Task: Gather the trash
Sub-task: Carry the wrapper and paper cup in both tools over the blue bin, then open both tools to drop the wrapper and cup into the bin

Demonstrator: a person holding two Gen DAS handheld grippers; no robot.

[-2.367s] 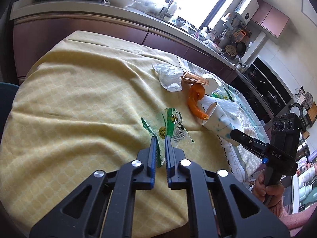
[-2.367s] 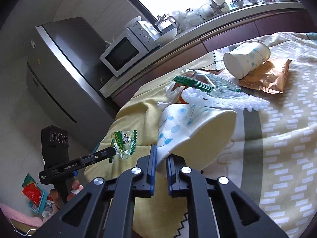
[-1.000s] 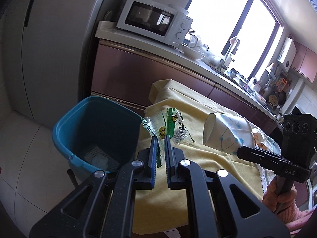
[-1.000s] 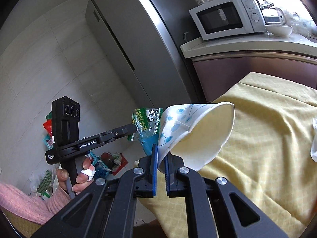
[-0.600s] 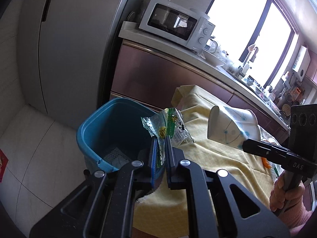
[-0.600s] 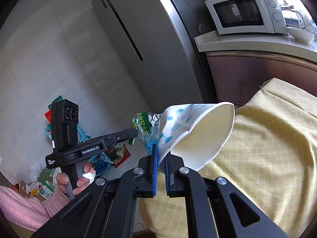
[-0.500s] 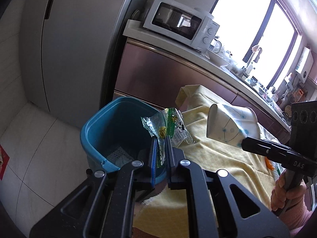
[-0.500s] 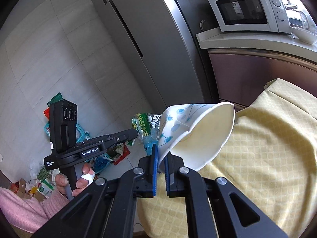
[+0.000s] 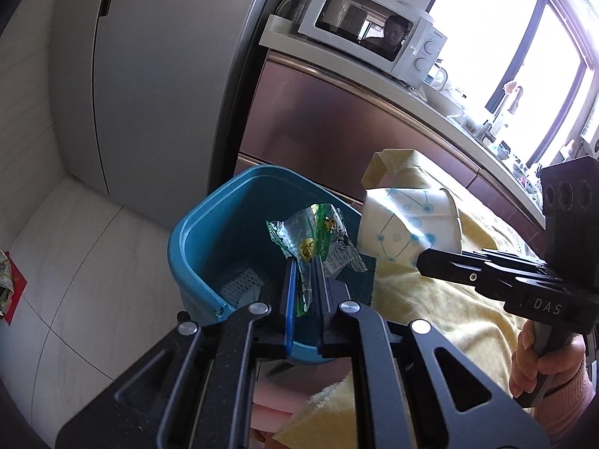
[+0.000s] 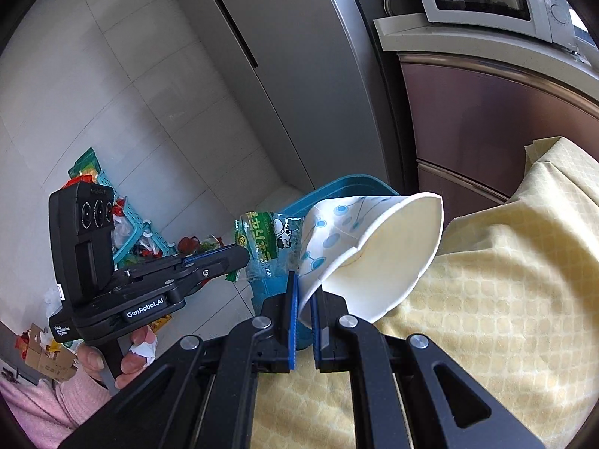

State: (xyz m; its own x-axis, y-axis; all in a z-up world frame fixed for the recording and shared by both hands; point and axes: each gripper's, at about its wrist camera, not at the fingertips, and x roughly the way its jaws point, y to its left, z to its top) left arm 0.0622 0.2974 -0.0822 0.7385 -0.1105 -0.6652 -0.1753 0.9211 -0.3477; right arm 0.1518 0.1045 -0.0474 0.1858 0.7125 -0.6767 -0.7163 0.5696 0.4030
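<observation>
Kitchen floor of pale tiles fills the left of both views, with a tall grey fridge [image 9: 149, 75] behind it and a white microwave [image 9: 374, 45] on the counter at the upper centre of the left wrist view; a yellow tablecloth [image 10: 505, 299] covers the table at the lower right of both views; a blue bin [image 9: 209, 232] stands on the floor against the table's edge, at the centre of the left wrist view, with a pale mesh-like piece lying at its bottom; the left gripper [image 9: 303, 273] has its blue pads pressed together on a crinkled green and clear wrapper [image 9: 310, 232], which hangs over the bin's open mouth; the right gripper [image 10: 305, 292] pinches the wall of a white paper cup [image 10: 374, 247] with blue dots, the cup lying sideways with its mouth toward the right of the right wrist view, just beside the wrapper and near the bin's rim; each gripper's handle is held by a hand in a pink sleeve [image 10: 48, 400]; scattered packets and a turquoise basket [image 10: 131, 232] lie on the floor at the left of the right wrist view.
</observation>
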